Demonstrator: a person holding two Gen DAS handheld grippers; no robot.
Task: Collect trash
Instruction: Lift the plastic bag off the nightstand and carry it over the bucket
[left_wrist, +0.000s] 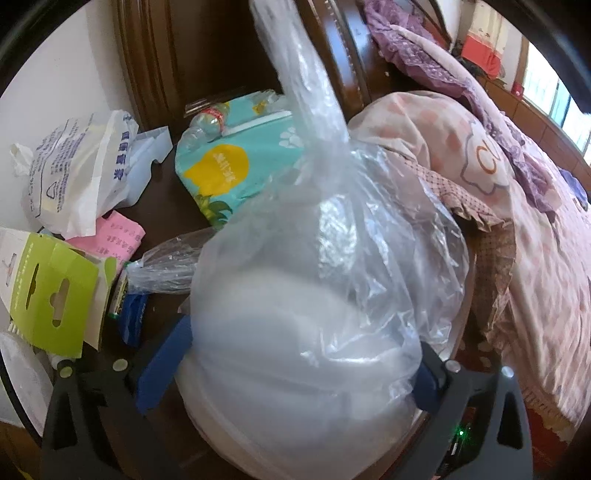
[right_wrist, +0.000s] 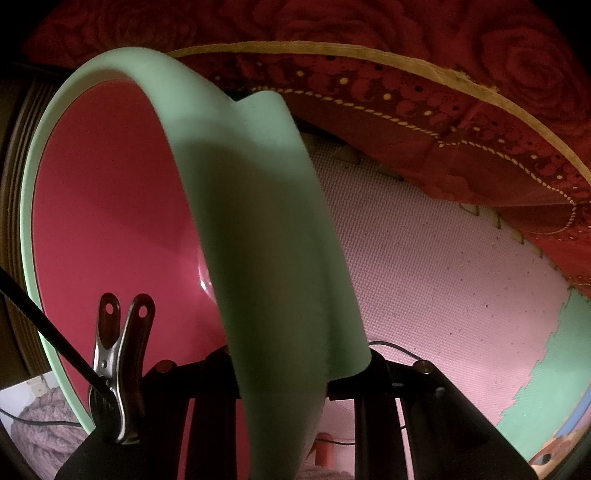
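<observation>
A clear plastic bag (left_wrist: 317, 295) with white round containers inside fills the middle of the left wrist view, its twisted neck rising to the top edge. My left gripper (left_wrist: 295, 373) stands wide open around the bag's lower part, one blue pad (left_wrist: 162, 362) on each side; I cannot tell whether the pads touch it. In the right wrist view my right gripper (right_wrist: 291, 365) is shut on the mint-green rim (right_wrist: 258, 229) of a bin with a red inside (right_wrist: 118, 221).
A dark nightstand (left_wrist: 162, 177) carries a white printed bag (left_wrist: 74, 173), a crushed bottle (left_wrist: 207, 122), a teal tissue pack (left_wrist: 229, 162), a pink packet (left_wrist: 114, 236) and a green box (left_wrist: 55, 291). A bed with a pink quilt (left_wrist: 517, 258) lies right. A metal clip (right_wrist: 118, 369), pink mat (right_wrist: 443, 277).
</observation>
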